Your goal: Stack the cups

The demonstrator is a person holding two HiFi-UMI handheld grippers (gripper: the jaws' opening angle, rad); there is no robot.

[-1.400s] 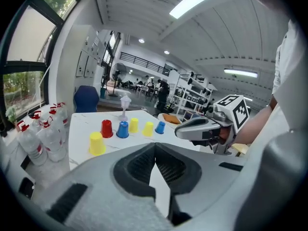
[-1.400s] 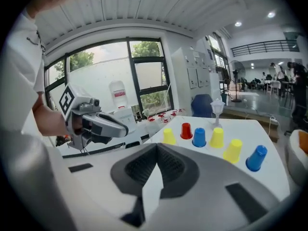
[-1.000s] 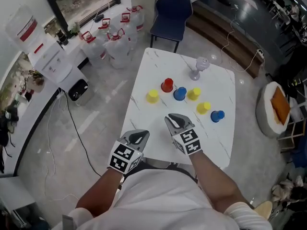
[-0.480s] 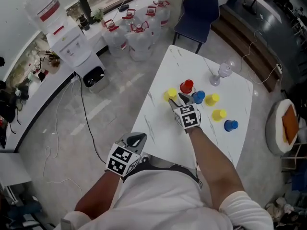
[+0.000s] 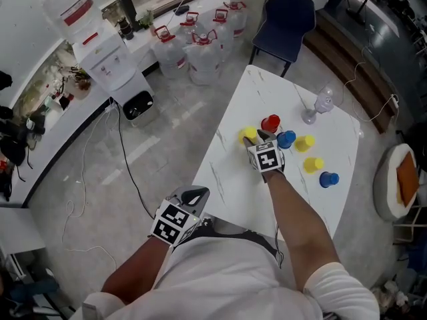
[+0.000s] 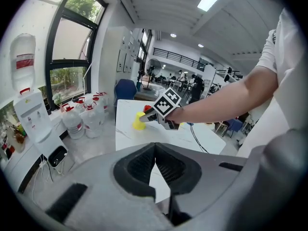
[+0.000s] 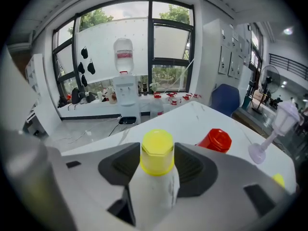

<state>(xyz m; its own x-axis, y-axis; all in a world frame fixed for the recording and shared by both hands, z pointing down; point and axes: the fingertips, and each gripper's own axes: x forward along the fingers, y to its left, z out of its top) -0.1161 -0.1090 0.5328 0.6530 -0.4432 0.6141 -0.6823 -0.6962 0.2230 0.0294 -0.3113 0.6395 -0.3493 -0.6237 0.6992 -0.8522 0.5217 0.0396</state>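
Several upturned cups stand on the white marble table (image 5: 230, 175): a yellow cup (image 5: 249, 135) at the left, then a red cup (image 5: 270, 123), a blue cup (image 5: 286, 139), two more yellow cups (image 5: 305, 143) (image 5: 313, 165) and a second blue cup (image 5: 328, 179). My right gripper (image 5: 253, 139) is stretched out to the left yellow cup (image 7: 156, 150). Its jaws have just been opening and stand on either side of that cup. My left gripper (image 5: 194, 195) hangs at the table's near edge, shut on nothing (image 6: 155, 170).
A clear stemmed glass (image 5: 321, 103) stands at the table's far side, behind the cups. Beyond the table are a blue chair (image 5: 288, 17), water jugs (image 5: 200, 42) and a water dispenser (image 5: 100, 52). A cable (image 5: 130, 172) lies on the floor to the left.
My right gripper has reached forward from the table's near edge to the left yellow cup. The left gripper has stayed near the table's near edge.
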